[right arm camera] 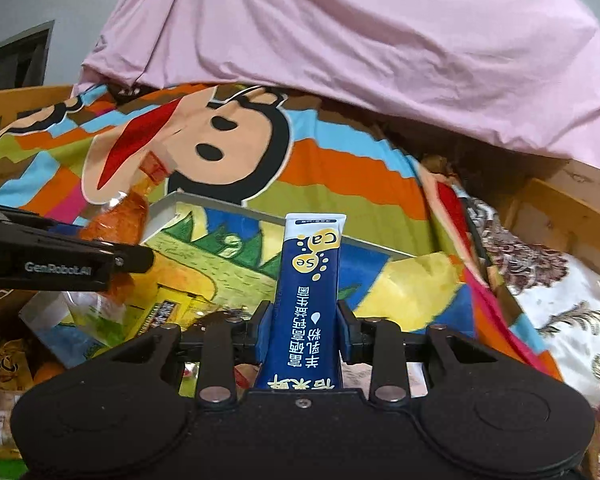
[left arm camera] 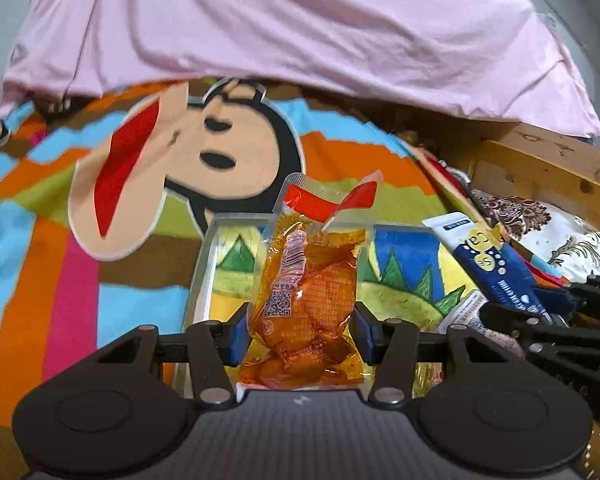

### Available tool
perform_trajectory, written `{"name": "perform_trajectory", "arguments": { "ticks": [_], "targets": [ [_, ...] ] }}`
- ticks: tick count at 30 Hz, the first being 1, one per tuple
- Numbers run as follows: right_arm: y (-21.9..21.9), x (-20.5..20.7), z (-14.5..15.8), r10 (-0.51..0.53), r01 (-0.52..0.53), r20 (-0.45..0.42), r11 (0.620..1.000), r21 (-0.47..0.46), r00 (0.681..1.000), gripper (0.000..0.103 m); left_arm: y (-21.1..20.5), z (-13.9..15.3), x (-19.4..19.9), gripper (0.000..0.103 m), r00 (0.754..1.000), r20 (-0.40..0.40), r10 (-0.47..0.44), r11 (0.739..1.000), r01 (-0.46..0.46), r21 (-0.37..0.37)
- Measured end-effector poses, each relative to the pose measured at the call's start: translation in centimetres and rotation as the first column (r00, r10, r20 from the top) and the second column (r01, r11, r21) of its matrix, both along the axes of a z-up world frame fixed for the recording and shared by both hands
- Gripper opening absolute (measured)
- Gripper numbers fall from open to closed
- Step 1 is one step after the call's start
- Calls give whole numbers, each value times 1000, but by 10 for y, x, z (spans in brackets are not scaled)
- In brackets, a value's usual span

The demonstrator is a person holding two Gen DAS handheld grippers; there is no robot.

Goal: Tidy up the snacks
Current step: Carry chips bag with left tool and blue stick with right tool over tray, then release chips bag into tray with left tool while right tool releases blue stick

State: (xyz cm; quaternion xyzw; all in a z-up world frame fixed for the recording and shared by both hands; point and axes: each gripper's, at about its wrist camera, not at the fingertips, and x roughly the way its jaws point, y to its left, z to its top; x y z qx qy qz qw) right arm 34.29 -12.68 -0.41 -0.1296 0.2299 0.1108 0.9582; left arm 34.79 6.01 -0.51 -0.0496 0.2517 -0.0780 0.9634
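Cartoon blanket (left arm camera: 40, 240) underneath; left gripper (left arm camera: 300, 330) clamps an orange snack packet (left arm camera: 306, 292), right gripper (right arm camera: 304, 330) pinches a blue sachet (right arm camera: 308, 292) mid-frame.

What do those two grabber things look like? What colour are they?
Both are matte black plastic. The left gripper and right gripper each have a wide body with two round discs, angled link bars joined by silver rivets, and blue pads on the fingers. White lettering reading GenRobot.AI runs along the side of the left gripper, seen in the right wrist view. No cables or sleeves show.
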Motion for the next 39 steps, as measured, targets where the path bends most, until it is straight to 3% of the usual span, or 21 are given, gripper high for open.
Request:
{"name": "perform_trajectory", "arguments": {
  "ticks": [5,16,18,20,24,30,32,35,39],
  "targets": [
    [12,11,-11,23,-23,-29,1000,-12,999,35,8,-13,12,56,995,-98,-2,998,-4,-62],
    [24,25,-32,54,-59,-86,996,-64,995,40,16,-28,29,57,977,-213,6,990,-37,-140],
    [23,23,-30,55,-60,-79,996,-59,995,49,18,-27,29,61,978,-208,5,987,-39,-157],
    [21,19,-26,57,-61,-66,997,-53,996,58,22,-23,27,71,980,-198,17,986,-49,-159],
    [15,6,-14,50,-51,-34,998,-37,998,67,27,-12,19,77,985,-168,34,984,-62,-166],
    [1,-17,12,19,-21,26,998,63,999,90,26,15,-8,94,996,-68,51,985,-61,-160],
    [-2,-28,21,16,-21,61,997,78,998,93,25,26,-21,100,998,-26,63,986,-66,-150],
    [-8,-46,35,18,-29,109,994,101,994,101,26,40,-40,102,996,21,85,987,-82,-141],
    [-19,-74,52,18,-42,172,989,139,985,102,30,52,-69,102,990,56,131,981,-121,-149]
  ]
}}
